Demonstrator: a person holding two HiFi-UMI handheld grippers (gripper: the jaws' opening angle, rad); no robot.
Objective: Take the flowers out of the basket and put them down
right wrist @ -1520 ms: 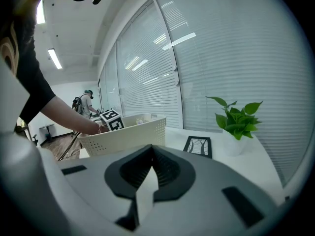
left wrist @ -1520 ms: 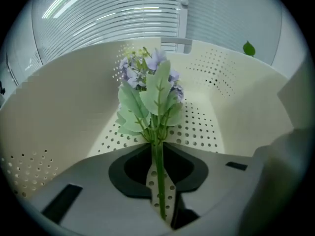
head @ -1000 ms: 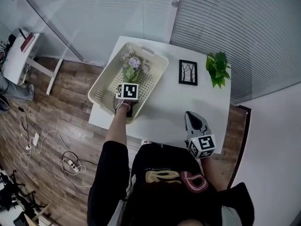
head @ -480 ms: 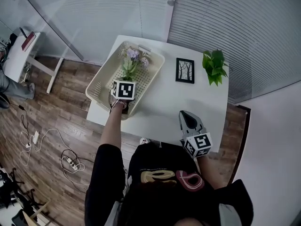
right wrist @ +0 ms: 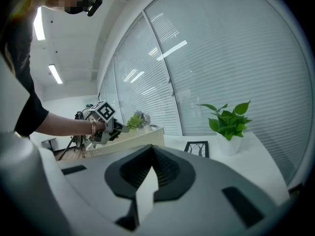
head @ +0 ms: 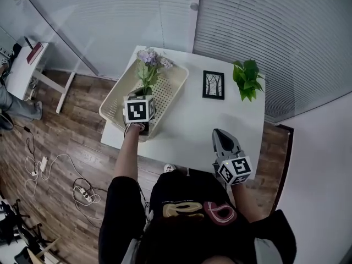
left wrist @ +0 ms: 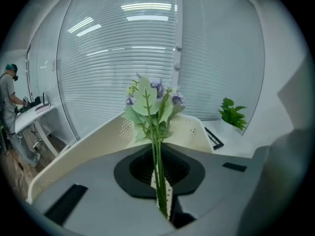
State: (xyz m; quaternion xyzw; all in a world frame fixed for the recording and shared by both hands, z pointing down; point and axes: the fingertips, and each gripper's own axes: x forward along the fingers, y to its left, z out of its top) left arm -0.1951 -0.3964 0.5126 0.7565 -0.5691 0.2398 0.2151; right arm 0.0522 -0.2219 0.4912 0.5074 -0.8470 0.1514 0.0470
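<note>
Basket [head: 116,95] is cream perforated plastic, matt. Flowers [head: 149,58]: matt petals (material unclear). Table [head: 192,120] looks smooth, white. Floor [head: 60,131]: wood planks.

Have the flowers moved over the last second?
Yes. Gripped by the left gripper, the flowers have risen: their blooms, earlier inside the basket, now overlap its far rim.

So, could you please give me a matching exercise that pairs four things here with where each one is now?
Things:
1. flowers
2. framed picture
3. potted plant
4. right gripper

Places:
A. far right corner of the table
B. stems clamped in the left gripper, above the basket
C. between the basket and the potted plant
D. empty, near the table's front edge

Pairs: 1-B, 2-C, 3-A, 4-D
</note>
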